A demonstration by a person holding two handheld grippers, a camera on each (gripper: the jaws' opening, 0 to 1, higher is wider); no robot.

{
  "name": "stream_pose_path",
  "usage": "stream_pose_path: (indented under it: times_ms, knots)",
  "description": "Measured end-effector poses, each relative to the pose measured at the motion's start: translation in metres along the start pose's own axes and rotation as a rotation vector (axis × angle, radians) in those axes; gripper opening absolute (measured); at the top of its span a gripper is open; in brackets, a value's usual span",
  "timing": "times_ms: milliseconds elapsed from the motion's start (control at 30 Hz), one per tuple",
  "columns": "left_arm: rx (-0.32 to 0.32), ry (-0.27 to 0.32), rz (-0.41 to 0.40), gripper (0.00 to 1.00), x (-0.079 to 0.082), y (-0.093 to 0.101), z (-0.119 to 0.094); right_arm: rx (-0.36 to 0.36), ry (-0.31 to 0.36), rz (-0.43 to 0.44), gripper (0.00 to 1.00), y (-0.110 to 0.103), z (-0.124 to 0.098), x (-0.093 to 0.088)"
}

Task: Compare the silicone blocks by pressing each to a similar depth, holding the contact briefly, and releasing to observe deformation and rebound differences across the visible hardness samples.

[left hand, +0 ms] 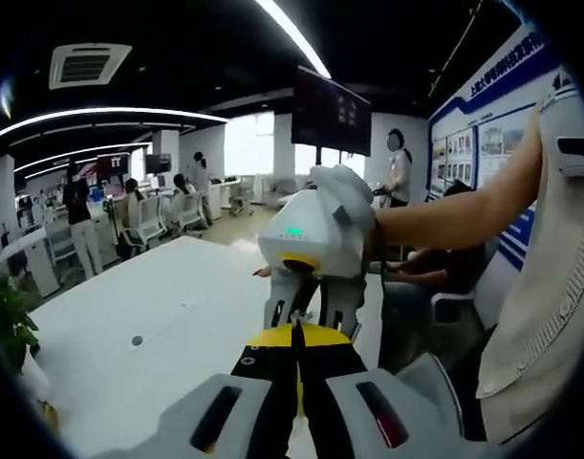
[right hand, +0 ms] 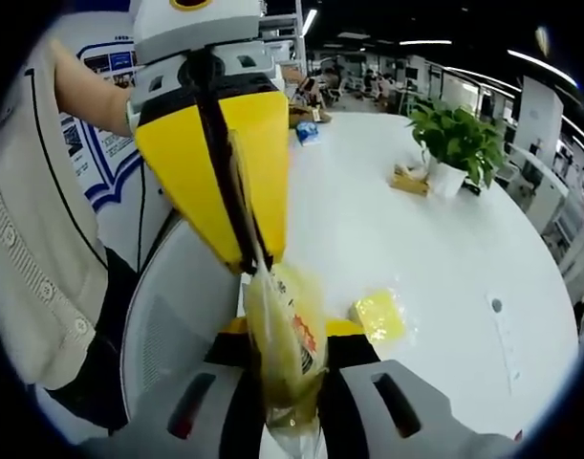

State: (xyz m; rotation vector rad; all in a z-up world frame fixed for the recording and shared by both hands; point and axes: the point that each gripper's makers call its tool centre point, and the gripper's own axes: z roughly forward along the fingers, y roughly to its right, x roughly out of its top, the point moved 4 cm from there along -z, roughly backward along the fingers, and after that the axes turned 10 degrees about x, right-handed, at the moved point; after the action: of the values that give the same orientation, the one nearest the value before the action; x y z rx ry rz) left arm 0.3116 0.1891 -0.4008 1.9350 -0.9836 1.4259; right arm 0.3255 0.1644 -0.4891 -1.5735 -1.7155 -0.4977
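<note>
A clear plastic bag (right hand: 287, 356) with something yellowish inside hangs upright between both grippers. My left gripper (right hand: 246, 263) comes in from the top of the right gripper view, its yellow jaws shut on the bag's top edge. My right gripper (right hand: 290, 330) grips the bag's lower part, one jaw on each side. In the left gripper view, my left gripper (left hand: 296, 330) is shut, and my right gripper (left hand: 313, 323) faces it, held by a gloved hand. A flat yellow silicone block (right hand: 380, 316) lies on the white table (right hand: 435, 249), right of the bag.
A potted plant (right hand: 454, 139) and small items (right hand: 406, 180) stand at the table's far side, with a blue packet (right hand: 308, 132) farther back. A person's arm (left hand: 454, 210) reaches in from the right. Chairs and people fill the office behind the table (left hand: 158, 296).
</note>
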Motion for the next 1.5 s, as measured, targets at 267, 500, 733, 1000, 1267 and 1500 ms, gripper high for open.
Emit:
stream_pose_path:
  times_ms: [267, 500, 733, 1000, 1267, 1500]
  knots:
    - [-0.002, 0.007, -0.028, 0.00, -0.001, -0.001, -0.001, 0.004, -0.020, 0.009, 0.13, -0.001, -0.001, 0.000]
    - [0.000, 0.006, -0.156, 0.00, 0.000, -0.004, -0.001, 0.006, 0.001, 0.017, 0.14, -0.001, -0.002, 0.002]
    - [-0.004, 0.008, -0.365, 0.00, -0.005, -0.010, 0.002, 0.001, 0.011, 0.021, 0.16, 0.002, 0.000, 0.000]
    - [-0.008, 0.036, -0.464, 0.00, -0.012, -0.013, 0.005, -0.001, 0.013, 0.008, 0.18, 0.004, 0.002, -0.003]
    - [0.004, 0.033, -0.491, 0.00, -0.020, -0.017, 0.008, -0.010, -0.015, -0.037, 0.22, 0.009, 0.007, -0.007]
    - [0.014, 0.014, -0.512, 0.00, -0.030, -0.020, 0.012, -0.020, -0.031, -0.049, 0.27, 0.013, 0.010, -0.012]
